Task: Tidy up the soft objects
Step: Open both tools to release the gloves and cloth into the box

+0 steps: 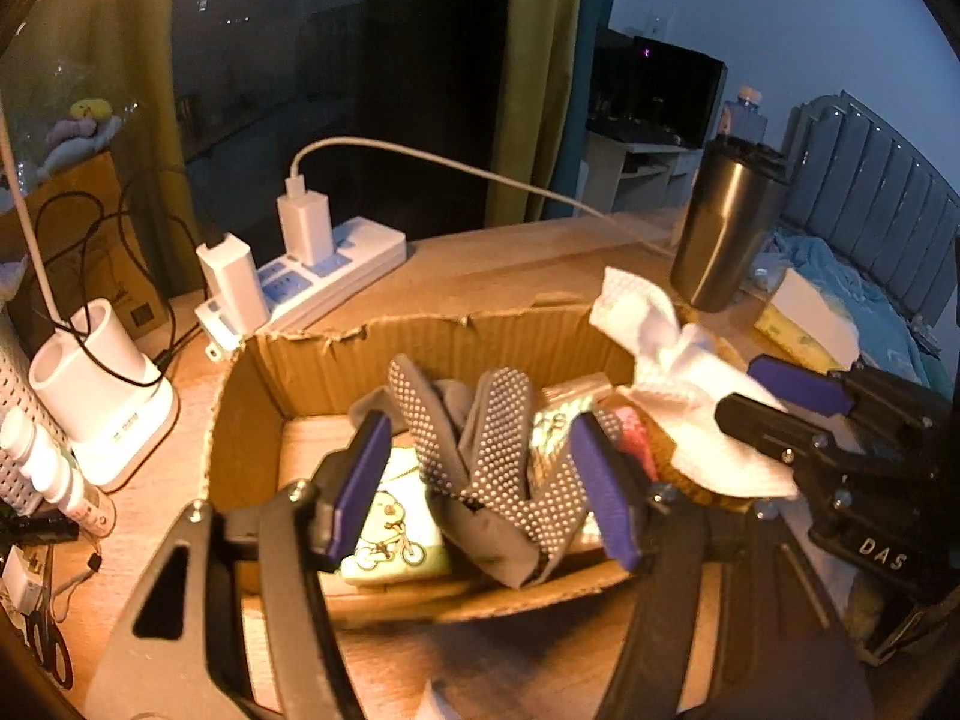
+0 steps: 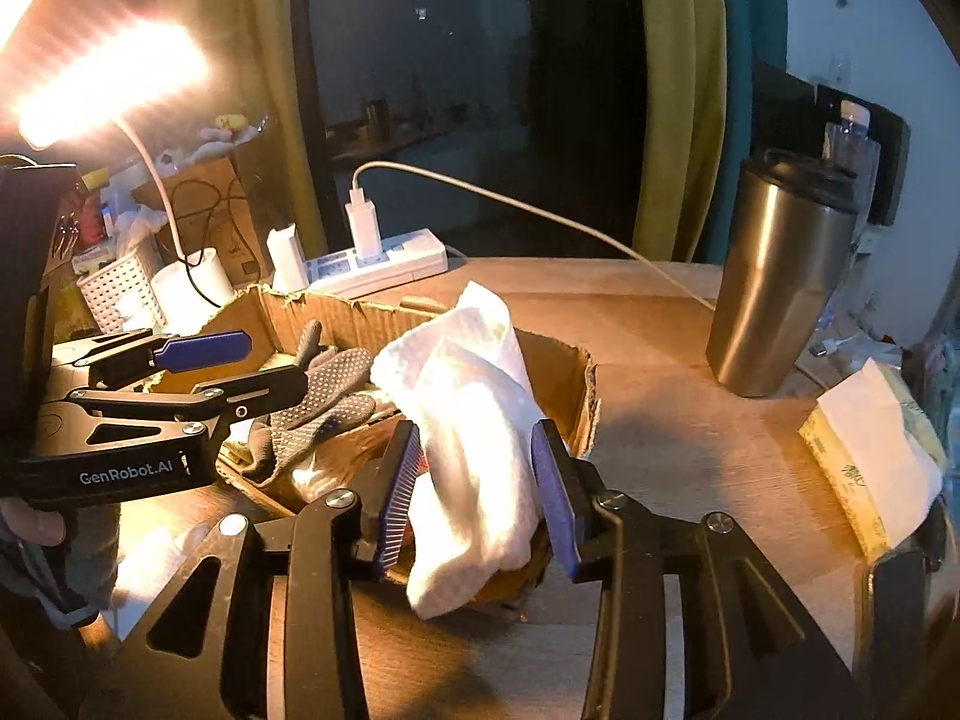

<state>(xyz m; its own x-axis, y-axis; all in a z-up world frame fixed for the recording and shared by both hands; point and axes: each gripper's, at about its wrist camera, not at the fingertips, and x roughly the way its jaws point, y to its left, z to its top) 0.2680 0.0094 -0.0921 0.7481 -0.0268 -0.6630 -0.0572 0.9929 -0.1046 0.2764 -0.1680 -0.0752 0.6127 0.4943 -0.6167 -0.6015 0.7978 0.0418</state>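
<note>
A torn cardboard box sits on the wooden desk; it also shows in the right wrist view. A grey dotted glove lies in it over a cartoon tissue packet. My left gripper is open above the box, its jaws standing either side of the glove. My right gripper is open at the box's right corner, with a crumpled white cloth standing between its jaws. The cloth and right gripper also show in the left wrist view.
A steel tumbler stands at back right, a white power strip with chargers behind the box, its cable crossing the desk. A yellow tissue pack lies right. A white holder, bottles and scissors crowd the left.
</note>
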